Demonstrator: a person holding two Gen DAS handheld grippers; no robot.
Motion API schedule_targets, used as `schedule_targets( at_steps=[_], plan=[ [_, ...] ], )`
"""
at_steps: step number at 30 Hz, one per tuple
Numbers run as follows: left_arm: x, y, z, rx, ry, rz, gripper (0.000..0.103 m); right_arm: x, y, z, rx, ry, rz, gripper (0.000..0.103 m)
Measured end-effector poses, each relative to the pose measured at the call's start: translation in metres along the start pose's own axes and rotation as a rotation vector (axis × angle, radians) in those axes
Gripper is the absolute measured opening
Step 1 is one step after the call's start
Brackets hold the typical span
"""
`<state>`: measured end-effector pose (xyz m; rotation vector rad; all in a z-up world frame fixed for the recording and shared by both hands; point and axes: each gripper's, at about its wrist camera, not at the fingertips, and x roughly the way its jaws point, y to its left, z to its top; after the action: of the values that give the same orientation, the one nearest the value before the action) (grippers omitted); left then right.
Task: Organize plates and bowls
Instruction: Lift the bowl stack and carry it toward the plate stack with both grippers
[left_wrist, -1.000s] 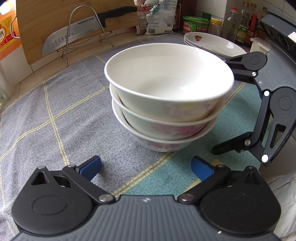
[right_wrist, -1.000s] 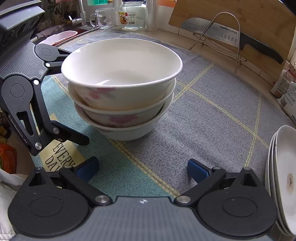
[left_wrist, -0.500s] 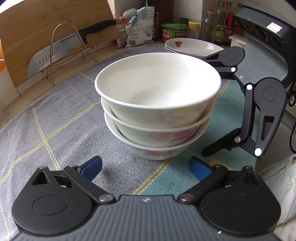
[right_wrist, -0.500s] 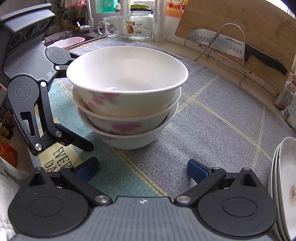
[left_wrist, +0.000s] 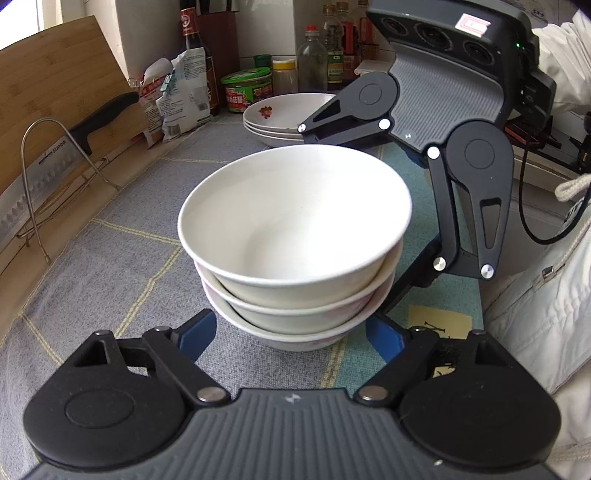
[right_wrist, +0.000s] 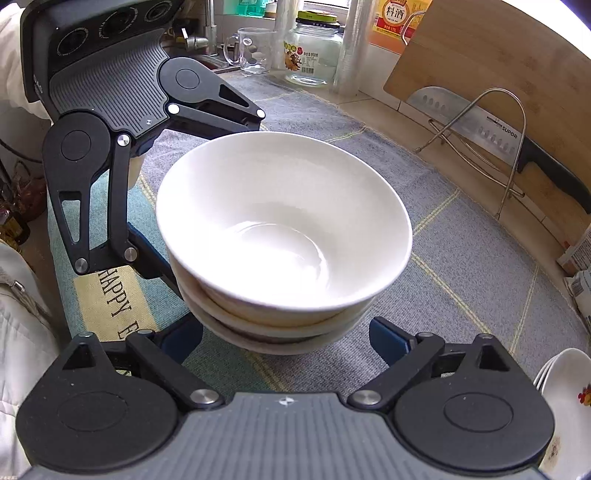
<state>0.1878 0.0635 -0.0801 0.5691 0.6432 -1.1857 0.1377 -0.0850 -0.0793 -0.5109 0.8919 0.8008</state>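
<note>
Between both tongs, on the mat (left_wrist: 110, 258): three bowls (left_wrist: 295, 236) in one stack. Left gripper (left_wrist: 291, 332) and right gripper (right_wrist: 286, 338) closing in from opposite sides, maybe not squeezing yet; can't tell. Could tip or slip apart if lifted unevenly. Beyond the right tongs: three plates (left_wrist: 280, 114), stacked.

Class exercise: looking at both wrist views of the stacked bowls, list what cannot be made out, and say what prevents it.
- Left gripper: the bowl stack hides whether its pads touch it.
- Right gripper: same, right wrist view.
- Stacked plates: cut off by the right wrist view's edge.
- Knife: blade tip cut off, left wrist view.
</note>
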Motion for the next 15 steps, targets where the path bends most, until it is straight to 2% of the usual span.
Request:
schedule_targets(
  at_steps=[6, 8, 15],
  plan=[
    [0.004, 0.007, 0.002, 0.025, 0.002, -0.043, 0.086, -0.003, -0.009, 0.004, -0.001, 0.014, 0.054, 0.096],
    [0.005, 0.01, 0.003, 0.021, 0.007, -0.054, 0.086, -0.001, -0.013, 0.006, -0.004, 0.025, 0.071, 0.089],
    [0.007, 0.012, 0.006, 0.014, 0.018, -0.071, 0.085, -0.003, -0.018, 0.009, -0.019, 0.03, 0.126, 0.088]
  ],
)
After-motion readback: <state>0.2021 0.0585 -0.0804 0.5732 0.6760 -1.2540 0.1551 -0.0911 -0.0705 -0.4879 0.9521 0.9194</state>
